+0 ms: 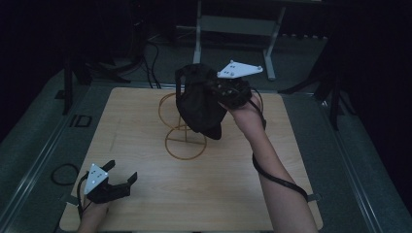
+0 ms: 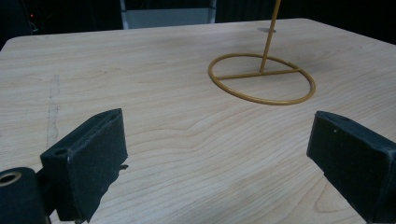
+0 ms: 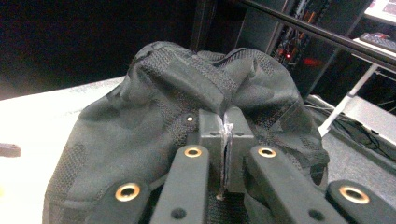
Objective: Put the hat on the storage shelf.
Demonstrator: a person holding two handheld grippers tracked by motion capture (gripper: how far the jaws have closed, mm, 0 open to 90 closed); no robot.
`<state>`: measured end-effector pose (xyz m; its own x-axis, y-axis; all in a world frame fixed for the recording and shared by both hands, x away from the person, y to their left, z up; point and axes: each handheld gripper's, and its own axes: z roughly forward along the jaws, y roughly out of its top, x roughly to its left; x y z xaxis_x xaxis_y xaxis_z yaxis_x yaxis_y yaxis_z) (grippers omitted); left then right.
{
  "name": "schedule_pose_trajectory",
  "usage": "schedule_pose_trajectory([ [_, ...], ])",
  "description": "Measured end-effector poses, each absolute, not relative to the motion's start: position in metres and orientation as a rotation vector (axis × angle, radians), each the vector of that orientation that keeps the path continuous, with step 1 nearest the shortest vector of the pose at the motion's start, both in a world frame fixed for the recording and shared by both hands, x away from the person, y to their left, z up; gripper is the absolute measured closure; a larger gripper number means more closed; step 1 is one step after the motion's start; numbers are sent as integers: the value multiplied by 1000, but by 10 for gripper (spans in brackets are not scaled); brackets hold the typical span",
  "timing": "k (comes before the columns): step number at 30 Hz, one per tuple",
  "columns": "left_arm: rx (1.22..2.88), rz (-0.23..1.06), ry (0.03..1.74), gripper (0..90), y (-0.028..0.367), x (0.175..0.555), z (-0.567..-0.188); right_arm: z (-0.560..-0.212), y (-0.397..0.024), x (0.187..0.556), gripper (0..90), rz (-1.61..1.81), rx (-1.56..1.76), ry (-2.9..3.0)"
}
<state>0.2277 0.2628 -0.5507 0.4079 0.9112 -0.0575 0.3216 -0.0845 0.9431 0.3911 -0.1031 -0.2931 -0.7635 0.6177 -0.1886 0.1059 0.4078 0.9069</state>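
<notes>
The left gripper [image 2: 219, 163] hangs low over the pale wooden counter [image 2: 154, 84], its two black jaws spread wide with bare wood grain between them. Beyond them, toward the right, stands a gold wire stand [image 2: 261, 78]: round ring base flat on the counter, crossbar inside, thin stem rising out of frame.
</notes>
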Motion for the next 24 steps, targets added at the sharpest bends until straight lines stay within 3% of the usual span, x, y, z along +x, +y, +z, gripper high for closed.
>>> schedule_pose_trajectory([
  [24, 1636, 707, 1091, 56, 261, 225, -553, -340, -74, 412, 882, 1343, 709, 2321],
])
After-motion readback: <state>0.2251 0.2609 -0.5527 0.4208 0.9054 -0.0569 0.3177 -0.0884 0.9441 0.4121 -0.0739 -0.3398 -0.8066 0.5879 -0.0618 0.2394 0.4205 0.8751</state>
